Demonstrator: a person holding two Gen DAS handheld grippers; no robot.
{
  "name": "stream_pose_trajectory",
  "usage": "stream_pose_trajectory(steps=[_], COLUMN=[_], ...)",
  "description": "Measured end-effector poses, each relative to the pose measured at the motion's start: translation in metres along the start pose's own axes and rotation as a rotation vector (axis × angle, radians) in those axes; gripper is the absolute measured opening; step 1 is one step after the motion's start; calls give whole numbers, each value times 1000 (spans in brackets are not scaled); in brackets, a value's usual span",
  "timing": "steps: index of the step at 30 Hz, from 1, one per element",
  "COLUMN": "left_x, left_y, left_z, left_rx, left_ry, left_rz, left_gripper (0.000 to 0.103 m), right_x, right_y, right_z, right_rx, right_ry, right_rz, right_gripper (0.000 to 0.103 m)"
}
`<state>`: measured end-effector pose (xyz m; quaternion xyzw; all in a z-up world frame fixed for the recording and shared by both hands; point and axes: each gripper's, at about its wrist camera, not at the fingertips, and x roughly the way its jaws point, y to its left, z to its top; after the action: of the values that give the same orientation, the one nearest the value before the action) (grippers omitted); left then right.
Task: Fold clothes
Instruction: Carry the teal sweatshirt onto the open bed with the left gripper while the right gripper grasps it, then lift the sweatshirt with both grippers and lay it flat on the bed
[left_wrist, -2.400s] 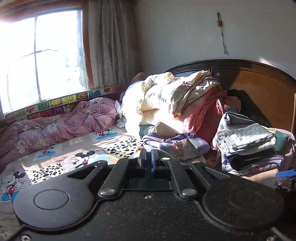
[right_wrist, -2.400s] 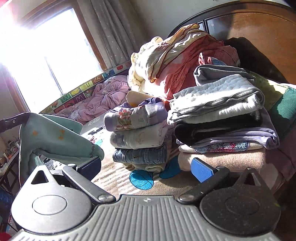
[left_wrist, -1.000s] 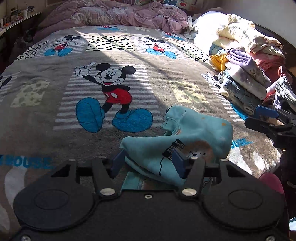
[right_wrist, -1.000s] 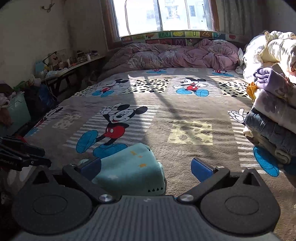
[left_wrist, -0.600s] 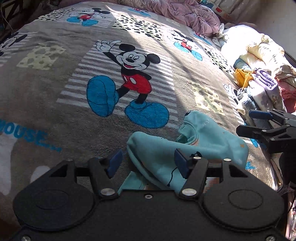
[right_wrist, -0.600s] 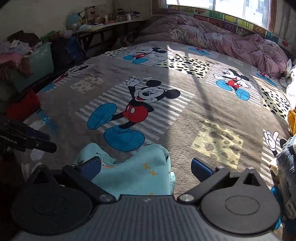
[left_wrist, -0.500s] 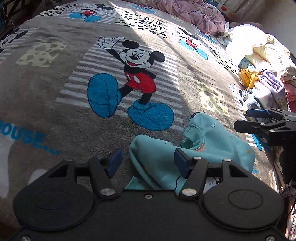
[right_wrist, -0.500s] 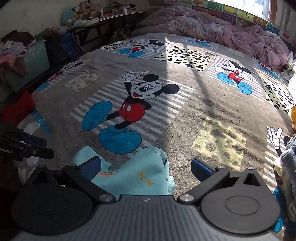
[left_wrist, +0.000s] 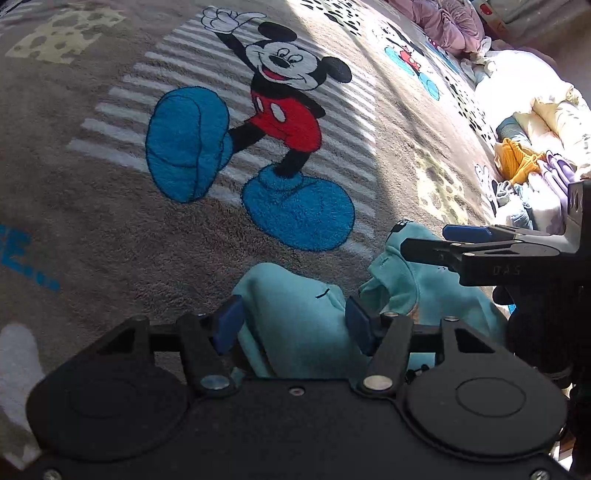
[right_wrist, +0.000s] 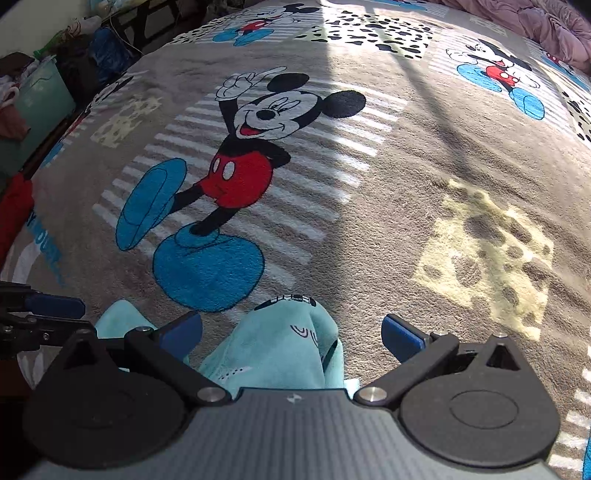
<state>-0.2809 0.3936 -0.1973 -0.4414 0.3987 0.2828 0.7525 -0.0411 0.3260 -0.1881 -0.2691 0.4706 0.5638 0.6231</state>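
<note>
A plush, fuzzy grey blanket with a cartoon mouse print is spread over the bed. Near the mouse's round blue shoe, a soft teal garment is seen lying crumpled in rounded folds. A fold of it sits between the blue pads of the left gripper, whose jaws are closing without pressing it. The right gripper is held released, wide over another bunched fold. Beyond, folded clothes are stacked.
</note>
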Motion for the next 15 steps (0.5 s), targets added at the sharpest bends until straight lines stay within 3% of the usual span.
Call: stream_pose_trajectory(steps=[3,5,7,9,11,13,15], left_x=[9,15,21,22,21,16,5], left_y=[0,-1,-1,-6,-13,-22,-33], left_z=[-1,-1,-3,-4,-5,-4,0], left_rx=[-25,-19,-2,35,88,151,198], left_ry=[21,35,49,44,29,2,-47], left_rz=[2,24,53,73,90,99,99], left_gripper=[59,59,58,47,25,14,11], right_x=[7,10,8,0,-10,-20,-35], right_y=[-3,-4,-2,0,0,0,-2], right_z=[-1,-5,-10,-13,-16,-20,-23], right_rx=[8,13,-5,-23,-22,-18,-11], right_ry=[27,47,31,2,-36,-72,-120], right_rz=[38,67,67,83,100,113,125], right_gripper=[92,61,58,48,42,39,37])
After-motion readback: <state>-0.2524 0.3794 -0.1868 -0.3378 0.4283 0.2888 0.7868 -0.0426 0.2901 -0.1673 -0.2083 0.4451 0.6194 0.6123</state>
